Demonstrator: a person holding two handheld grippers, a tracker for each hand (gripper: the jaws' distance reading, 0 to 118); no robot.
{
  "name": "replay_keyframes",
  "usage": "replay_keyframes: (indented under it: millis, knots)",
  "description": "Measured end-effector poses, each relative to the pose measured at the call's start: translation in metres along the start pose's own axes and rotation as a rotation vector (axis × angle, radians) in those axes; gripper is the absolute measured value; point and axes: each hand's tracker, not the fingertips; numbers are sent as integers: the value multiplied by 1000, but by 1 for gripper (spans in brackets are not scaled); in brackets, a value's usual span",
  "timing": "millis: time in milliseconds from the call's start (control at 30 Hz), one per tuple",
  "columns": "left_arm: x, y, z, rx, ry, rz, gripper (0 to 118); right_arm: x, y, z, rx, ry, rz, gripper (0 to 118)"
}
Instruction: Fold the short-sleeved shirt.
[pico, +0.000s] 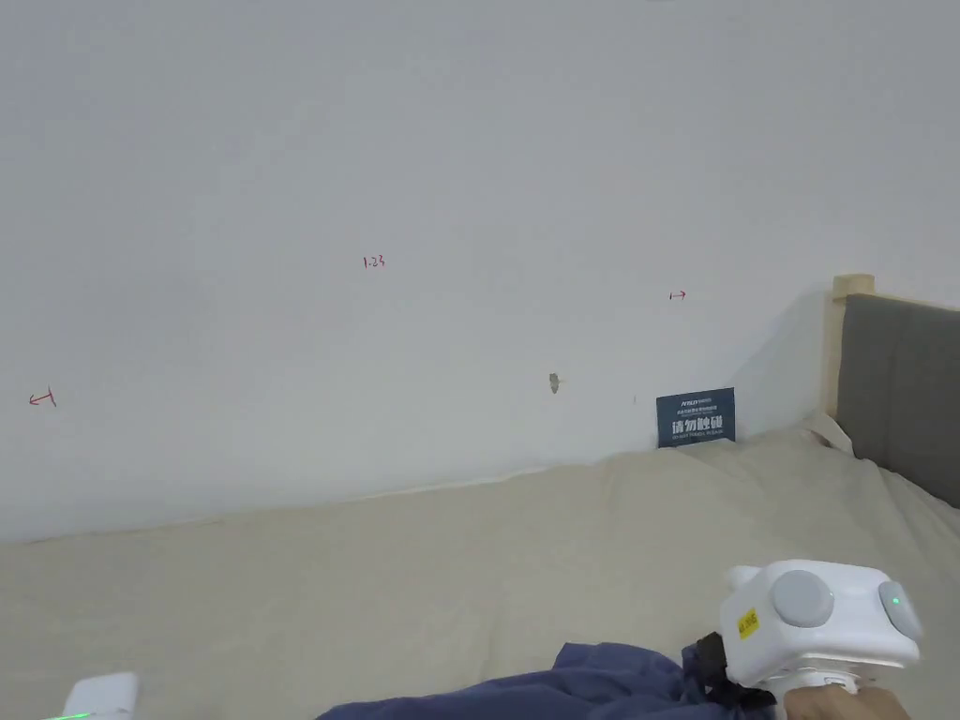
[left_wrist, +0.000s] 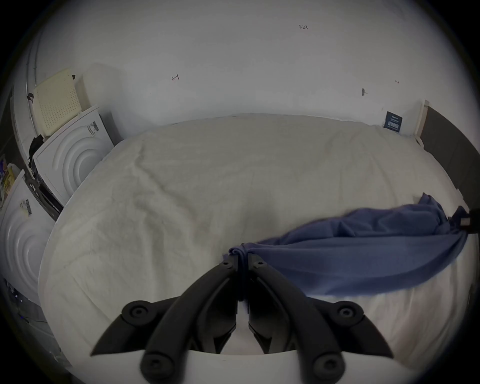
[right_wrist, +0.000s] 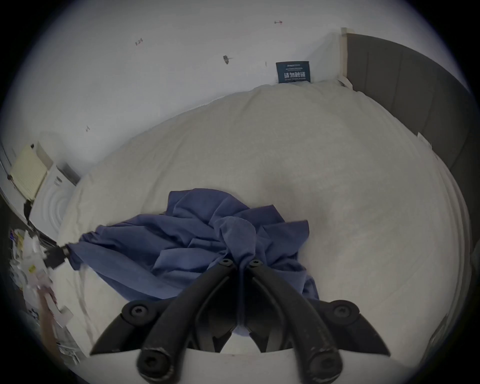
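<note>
**Now both your grippers are clamped on the shirt**

Your bed (left_wrist: 207, 181) spreads cream and wide, running far to the white wall (pico: 375, 141). Along its near edge the blue shirt (left_wrist: 363, 254) hangs stretched between your grippers. Your left gripper (left_wrist: 242, 262) pinches one bunched end, your right gripper (right_wrist: 241, 262) the other.

In the head view the bottom edge cuts off most of the blue shirt (pico: 562, 689), the left gripper (pico: 98, 698) but for a white corner, and the hand (pico: 839, 705) under the right gripper (pico: 717, 670), whose jaws sit behind bunched cloth. The shirt's far right end (left_wrist: 441, 220) blurs at the left gripper view's rim. The wall marks (pico: 373, 262) are too small to tell.
</note>
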Motion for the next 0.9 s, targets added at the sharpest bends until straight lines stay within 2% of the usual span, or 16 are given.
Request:
replay_keyframes:
  millis: [67,233,267,333,367,433,500,567,600,767,900]
  knots:
    - [-7,-11,14,7,-19,12,6,7,-5,17,28,53,-52,2]
    - [-18,-54,56,9,-39,15,6,11,-45,57,51,38,-10,2]
    - [-19,-66,67,10,-35,20,6,15,-63,66,41,66,-37,2]
    - [-23,-92,90,6,-55,-5,6,23,-93,85,61,183,-94,2]
    - [-25,-107,101,18,-53,-14,6,25,-109,93,43,182,-71,2]
    - [-30,-132,118,8,-42,-38,6,28,-143,107,62,120,-51,2]
    - [-39,-159,133,-7,-43,-23,6,39,-179,119,59,120,-60,2]
    - [-47,-186,147,-31,-44,6,6,55,-219,131,90,226,-153,2]
    - [-50,-199,155,-29,-51,4,6,61,-235,135,80,240,-192,2]
    - [-55,-257,202,-9,-44,-44,6,73,-314,171,77,183,-146,2]
    - [-64,-292,244,21,-59,-60,6,81,-357,204,98,188,-161,2]
